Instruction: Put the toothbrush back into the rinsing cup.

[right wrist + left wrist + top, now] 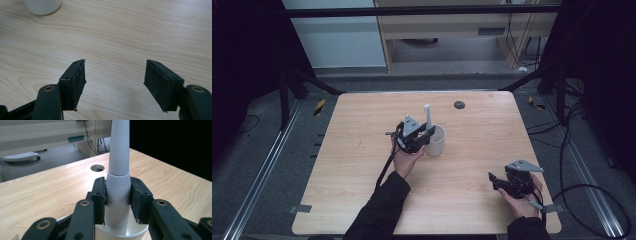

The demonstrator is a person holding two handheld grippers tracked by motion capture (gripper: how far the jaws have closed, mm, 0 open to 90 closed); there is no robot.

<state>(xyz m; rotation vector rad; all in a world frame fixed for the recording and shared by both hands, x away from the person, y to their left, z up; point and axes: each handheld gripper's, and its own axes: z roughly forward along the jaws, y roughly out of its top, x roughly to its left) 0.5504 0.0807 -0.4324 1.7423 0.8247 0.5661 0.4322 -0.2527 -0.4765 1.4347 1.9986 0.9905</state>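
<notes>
A white toothbrush point(427, 116) stands upright with its lower end inside a white cup point(436, 143) near the middle of the wooden table point(472, 150). My left gripper point(426, 134) is shut on it. In the left gripper view both pads press the thick handle of the toothbrush point(118, 192) just above the cup's rim point(136, 233). Near the table's front right corner, my right gripper point(493, 180) stands open above bare wood. In the right gripper view nothing lies between my right gripper's point(115, 82) jaws, and the cup's base point(42, 6) shows at the top left.
A dark round cable hole point(459, 104) sits near the table's far edge, also in the left gripper view as a hole point(97, 167) behind the toothbrush. Cables point(582, 190) lie on the floor to the right. Black frame bars point(307, 82) flank the table's far corners.
</notes>
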